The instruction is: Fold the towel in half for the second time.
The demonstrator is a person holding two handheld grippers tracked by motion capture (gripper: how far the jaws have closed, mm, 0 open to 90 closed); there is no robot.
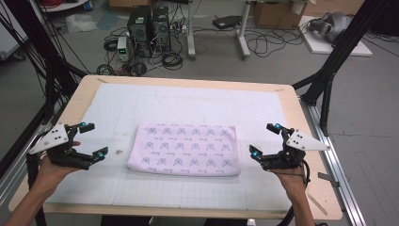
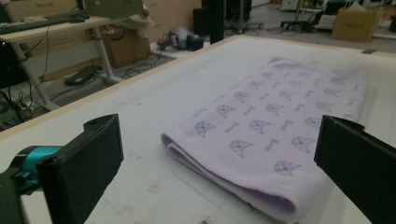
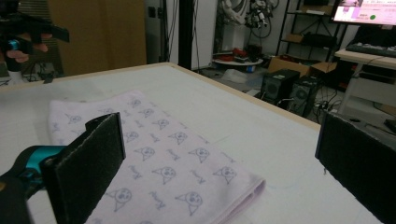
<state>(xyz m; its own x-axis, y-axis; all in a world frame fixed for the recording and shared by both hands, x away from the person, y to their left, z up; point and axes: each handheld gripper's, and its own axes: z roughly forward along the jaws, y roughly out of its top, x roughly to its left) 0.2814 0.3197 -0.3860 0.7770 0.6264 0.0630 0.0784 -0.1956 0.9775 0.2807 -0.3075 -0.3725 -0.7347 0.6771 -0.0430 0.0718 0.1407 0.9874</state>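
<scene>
Lilac folded towel (image 1: 187,149) lies mid-table on the white mat (image 1: 117,113); left gripper (image 1: 89,141) and right gripper (image 1: 266,140) flank it, jaws wide and empty. Probably between folds; next, each must pinch a corner

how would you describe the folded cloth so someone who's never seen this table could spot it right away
Find the wooden-edged table covered by a white gridded mat. At the mat's centre lies the folded towel, a flat rectangle. It is pale lilac, printed with rows of small purple cartoon faces, unlike the plain white mat around it.
</scene>
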